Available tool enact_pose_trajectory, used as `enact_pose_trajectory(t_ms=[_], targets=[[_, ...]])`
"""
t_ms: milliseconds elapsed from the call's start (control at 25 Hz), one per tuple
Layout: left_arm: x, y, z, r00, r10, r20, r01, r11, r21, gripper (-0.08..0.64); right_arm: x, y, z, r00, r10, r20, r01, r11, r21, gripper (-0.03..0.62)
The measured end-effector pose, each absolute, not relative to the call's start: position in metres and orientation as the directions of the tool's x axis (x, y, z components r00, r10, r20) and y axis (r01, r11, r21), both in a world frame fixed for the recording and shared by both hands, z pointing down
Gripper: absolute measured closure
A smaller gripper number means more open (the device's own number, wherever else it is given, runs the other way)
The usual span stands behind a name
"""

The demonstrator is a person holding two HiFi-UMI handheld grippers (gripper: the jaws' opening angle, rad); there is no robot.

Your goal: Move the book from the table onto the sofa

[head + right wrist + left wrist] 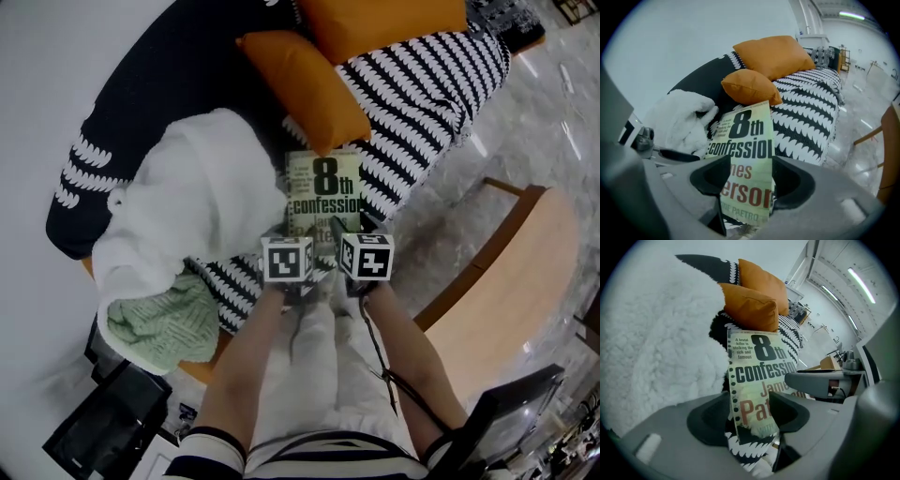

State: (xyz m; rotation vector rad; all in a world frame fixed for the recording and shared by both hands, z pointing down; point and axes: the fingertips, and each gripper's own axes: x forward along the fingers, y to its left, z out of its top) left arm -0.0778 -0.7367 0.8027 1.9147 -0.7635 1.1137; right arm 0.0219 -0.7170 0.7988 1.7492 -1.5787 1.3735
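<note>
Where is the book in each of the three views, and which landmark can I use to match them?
Head view: the book is at the centre, over the sofa.
Left gripper view: the book is at the centre, in the lower half.
Right gripper view: the book is low in the centre, tilted.
Shared landmark: the nearer cushion, orange, sits just beyond the book's top edge in every view.
</note>
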Motion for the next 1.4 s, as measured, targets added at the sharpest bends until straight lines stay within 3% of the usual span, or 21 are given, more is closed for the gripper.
enact_pose_trajectory(t_ms=[200,480,680,840,1400], targets=[[-0.079,-0.739,0.798,0.431,-0.143,0.891,-0.782,-0.552,0.290,0.293,0.023,-0.717,0.798,-0.092,-0.533,0.841,-0.916,-0.286,-0.281,0.325],[-0.065,-0.735,0.778,0.517,-0.171,0.839,-0.755,-0.552,0.353,0.370,0.038,-0.714,0.784,-0.016,-0.567,0.823,-0.926,-0.303,-0.226,0.343],[-0.068,-0.731,0.769,0.511,-0.202,0.835,-0.752,-0.575,0.322,0.492,0.047,-0.707,0.770,0.048,-0.603,0.796,-0.936,-0.306,-0.175,0.491],[-0.070,-0.727,0.760,0.503,-0.232,0.833,-0.758,-0.582,0.295,0.555,0.046,-0.702,0.756,0.065,-0.623,0.779,-0.942,-0.295,-0.157,0.569],[-0.061,-0.689,0.706,0.594,-0.295,0.749,-0.711,-0.629,0.316,0.555,0.040,-0.666,0.710,0.062,-0.677,0.733,-0.950,-0.266,-0.165,0.591]])
